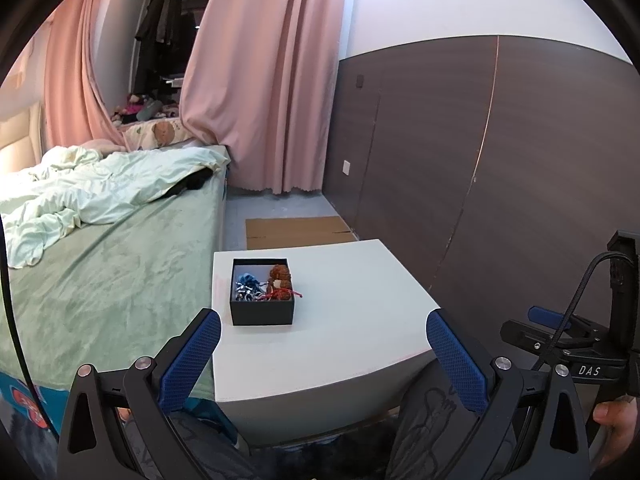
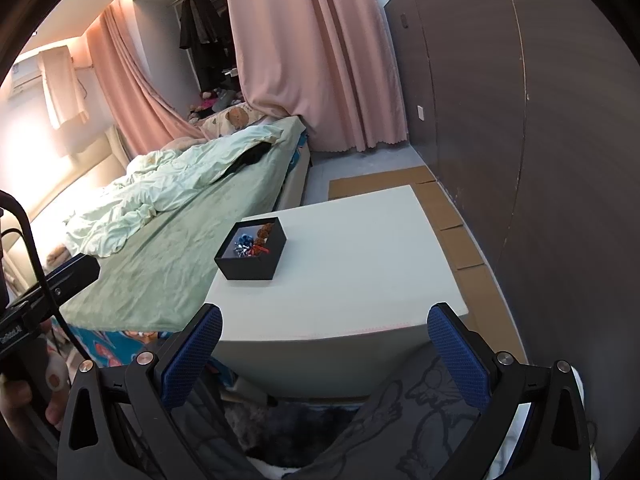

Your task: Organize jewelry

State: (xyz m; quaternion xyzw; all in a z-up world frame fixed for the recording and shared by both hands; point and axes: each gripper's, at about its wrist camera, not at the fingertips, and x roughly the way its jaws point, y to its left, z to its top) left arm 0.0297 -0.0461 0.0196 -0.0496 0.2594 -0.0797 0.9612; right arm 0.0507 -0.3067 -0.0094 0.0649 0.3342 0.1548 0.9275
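Observation:
A small black open box (image 1: 262, 300) stands on a white table (image 1: 352, 328), toward its left side. It holds jewelry: a blue piece (image 1: 247, 279), silver pieces (image 1: 245, 293), brown beads (image 1: 280, 273) and a red cord (image 1: 286, 292) that hangs over the right rim. The box also shows in the right wrist view (image 2: 252, 254). My left gripper (image 1: 322, 354) is open and empty, held back at the table's near edge. My right gripper (image 2: 324, 350) is open and empty, also short of the near edge. The right gripper shows at the far right of the left wrist view (image 1: 560, 340).
A bed with a green sheet (image 1: 100, 264) and rumpled duvet runs along the table's left side. A dark panelled wall (image 1: 500, 160) stands to the right. Flat cardboard (image 1: 298, 232) lies on the floor behind the table. Pink curtains (image 1: 264, 80) hang at the back.

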